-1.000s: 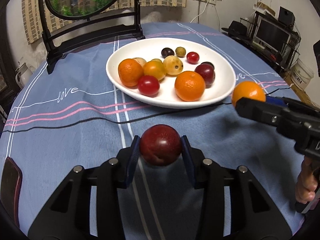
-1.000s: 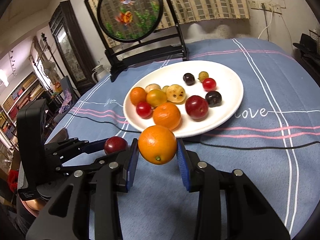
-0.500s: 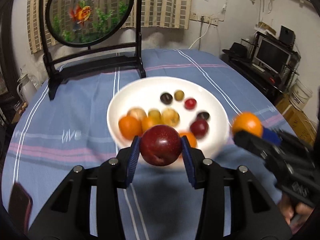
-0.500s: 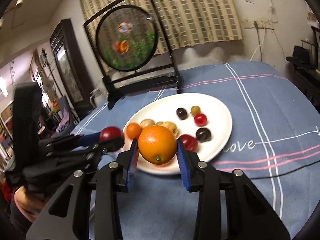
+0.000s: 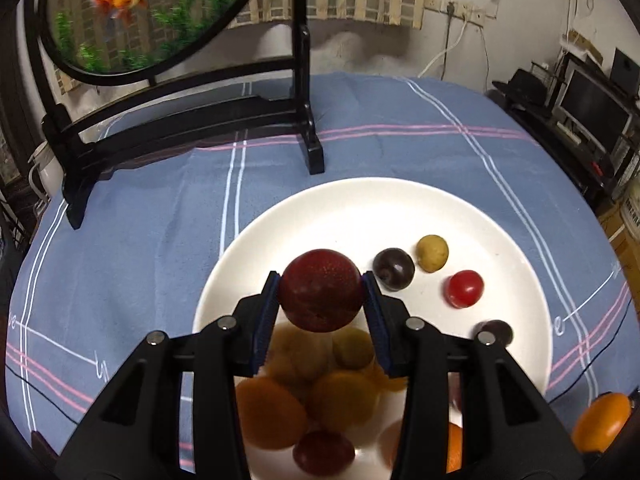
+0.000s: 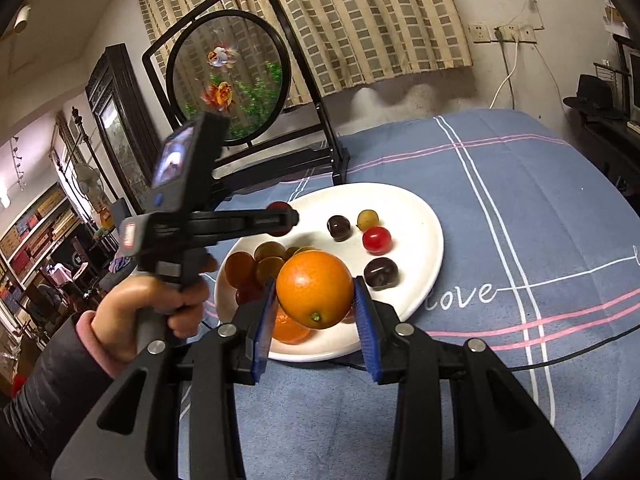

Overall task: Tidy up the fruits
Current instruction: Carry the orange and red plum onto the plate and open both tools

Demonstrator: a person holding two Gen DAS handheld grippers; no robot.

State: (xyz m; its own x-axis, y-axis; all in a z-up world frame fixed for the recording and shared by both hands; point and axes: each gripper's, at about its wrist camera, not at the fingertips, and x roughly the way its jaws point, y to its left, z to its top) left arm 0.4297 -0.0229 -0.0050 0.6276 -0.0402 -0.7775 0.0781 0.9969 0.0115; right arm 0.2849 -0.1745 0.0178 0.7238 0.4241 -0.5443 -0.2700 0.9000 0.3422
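Right wrist view: right hand-held gripper (image 6: 315, 295) clamps orange (image 6: 314, 289), stem end facing camera

Glossy white plate (image 5: 400, 208), matt blue cloth (image 5: 152, 240)

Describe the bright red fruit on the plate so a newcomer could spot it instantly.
Find the white plate on the blue tablecloth. On its right half four small fruits sit apart from the pile. The small red fruit is the only glossy bright red one, between two dark purple ones and beside a yellow-green one.
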